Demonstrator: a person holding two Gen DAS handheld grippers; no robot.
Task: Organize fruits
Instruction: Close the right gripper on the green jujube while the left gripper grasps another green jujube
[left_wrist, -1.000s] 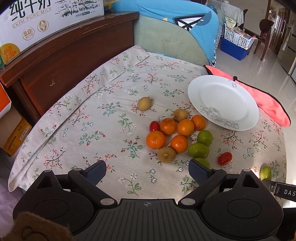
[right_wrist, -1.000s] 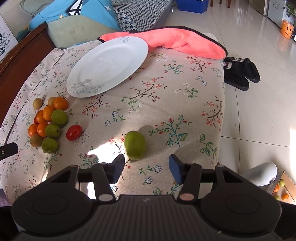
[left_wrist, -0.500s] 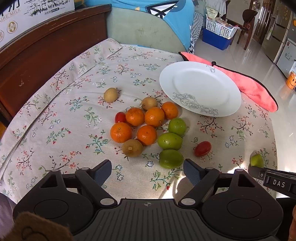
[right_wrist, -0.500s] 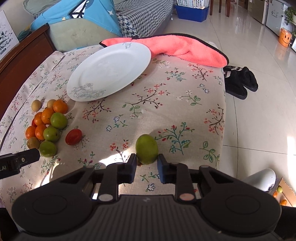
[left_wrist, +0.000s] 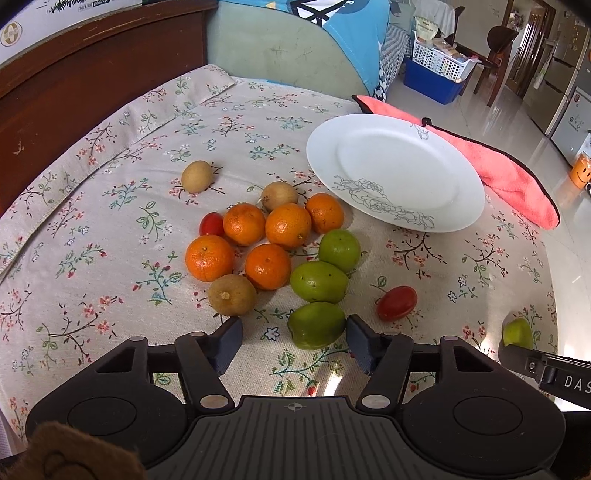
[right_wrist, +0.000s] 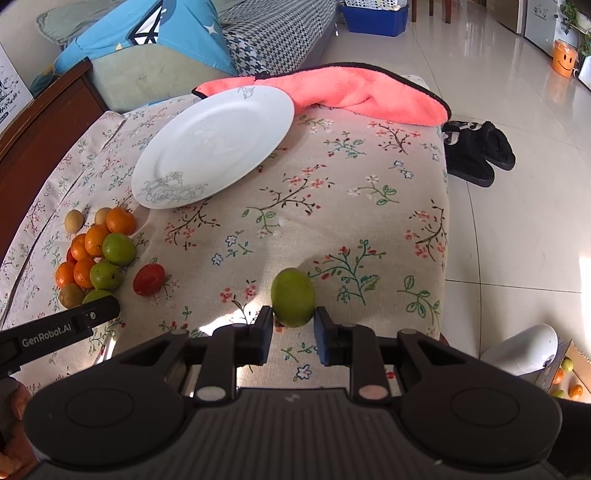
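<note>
Surface: you are working over a table under a floral tablecloth (left_wrist: 110, 221).
Plate: a white plate (left_wrist: 395, 170) is lying on the cloth, its far rim overlapping a pink towel (left_wrist: 509, 173).
Cluster: oranges (left_wrist: 288, 225), green fruits (left_wrist: 317, 281) and brown fruits (left_wrist: 232, 294) are sitting bunched beside the plate.
Strays: a red tomato (left_wrist: 397, 302) and a lone green fruit (right_wrist: 293, 297) are lying apart.

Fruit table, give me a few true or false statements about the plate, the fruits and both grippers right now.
1. The white plate holds no fruit. True.
2. The right gripper is shut on a lone green fruit. True.
3. The left gripper clamps an orange. False: its jaws are closing around a green fruit, not yet pressing.
4. The pink towel lies under the orange pile. False: it lies behind the plate.
</note>
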